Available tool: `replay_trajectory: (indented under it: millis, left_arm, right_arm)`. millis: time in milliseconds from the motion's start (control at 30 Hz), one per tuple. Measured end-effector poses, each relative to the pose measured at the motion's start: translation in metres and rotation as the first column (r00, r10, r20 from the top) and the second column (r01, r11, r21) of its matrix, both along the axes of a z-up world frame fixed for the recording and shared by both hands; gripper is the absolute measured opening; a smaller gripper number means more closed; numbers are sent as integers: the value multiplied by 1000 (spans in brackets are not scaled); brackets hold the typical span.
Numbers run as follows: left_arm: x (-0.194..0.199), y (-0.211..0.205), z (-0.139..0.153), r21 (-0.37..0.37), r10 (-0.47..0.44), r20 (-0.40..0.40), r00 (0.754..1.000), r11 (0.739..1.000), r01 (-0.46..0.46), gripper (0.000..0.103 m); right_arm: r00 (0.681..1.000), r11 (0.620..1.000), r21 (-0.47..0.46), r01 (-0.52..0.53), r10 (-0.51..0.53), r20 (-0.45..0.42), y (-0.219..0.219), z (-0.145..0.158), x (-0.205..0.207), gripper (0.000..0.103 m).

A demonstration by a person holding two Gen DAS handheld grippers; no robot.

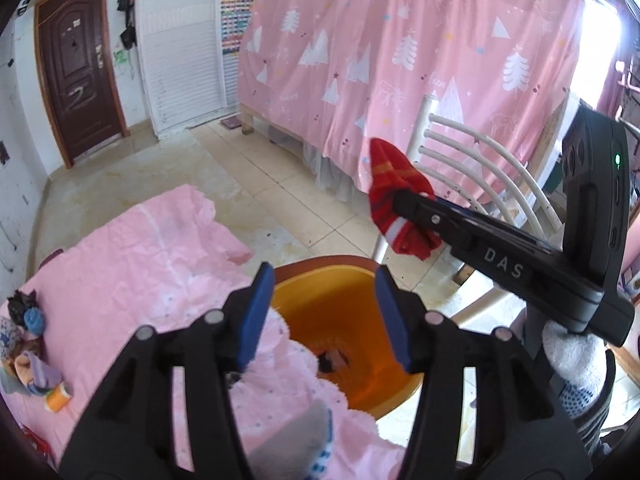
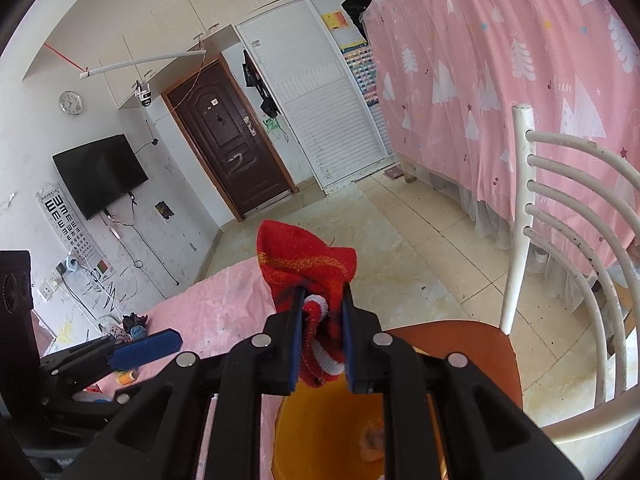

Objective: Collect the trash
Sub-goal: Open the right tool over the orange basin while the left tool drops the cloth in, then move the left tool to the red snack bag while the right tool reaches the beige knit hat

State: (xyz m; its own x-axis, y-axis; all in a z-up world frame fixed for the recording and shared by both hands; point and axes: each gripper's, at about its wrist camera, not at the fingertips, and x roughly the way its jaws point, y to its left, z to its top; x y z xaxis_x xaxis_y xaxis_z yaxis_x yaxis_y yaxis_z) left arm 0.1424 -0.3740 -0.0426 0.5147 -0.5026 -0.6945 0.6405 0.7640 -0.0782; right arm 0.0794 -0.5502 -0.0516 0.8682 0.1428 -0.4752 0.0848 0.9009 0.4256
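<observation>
My right gripper (image 2: 322,304) is shut on a red sock (image 2: 310,266) with a white cuff and holds it in the air above an orange basin (image 2: 320,432). In the left wrist view the right gripper (image 1: 400,196) comes in from the right, with the red sock (image 1: 394,196) hanging over the orange basin (image 1: 336,300). My left gripper (image 1: 324,312) is open and empty, just above the basin's near rim. In the right wrist view one blue pad of the left gripper (image 2: 146,346) shows at lower left. Something small and dark (image 1: 332,362) lies in the basin.
A pink-covered table (image 1: 140,264) holds a pile of small cloth items (image 1: 28,344) and an orange spool (image 1: 58,398) at its left. A white chair (image 2: 560,240) with an orange seat stands under the basin. A pink curtained bed (image 1: 400,60) is behind.
</observation>
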Motion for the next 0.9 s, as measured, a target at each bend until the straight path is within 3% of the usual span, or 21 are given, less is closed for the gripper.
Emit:
replay_trajectory:
  millis: [133, 200, 333, 433, 600, 900]
  left_arm:
    - [2, 23, 8, -39, 40, -4, 999, 998, -40, 60]
    - [1, 37, 11, -51, 55, -1, 998, 997, -55, 60]
    - [-4, 60, 16, -76, 75, 2, 997, 994, -75, 60]
    - [-7, 77, 22, -94, 93, 3, 996, 991, -93, 60]
    - [-19, 111, 24, -91, 149, 39, 988, 985, -145, 60]
    - [-23, 174, 21, -114, 248, 20, 969, 963, -244, 60]
  right_arm:
    - [1000, 1000, 3, -17, 17, -19, 8, -3, 4, 9]
    - [1000, 1000, 2, -14, 14, -26, 10, -4, 5, 12]
    - [999, 1000, -14, -3, 3, -39, 20, -4, 8, 31]
    - [999, 1000, -29, -3, 1, -41, 30, -2, 8, 39]
    - [999, 998, -55, -36, 35, -29, 52, 6, 9, 44]
    - [988, 986, -76, -151, 150, -29, 115, 22, 34, 59]
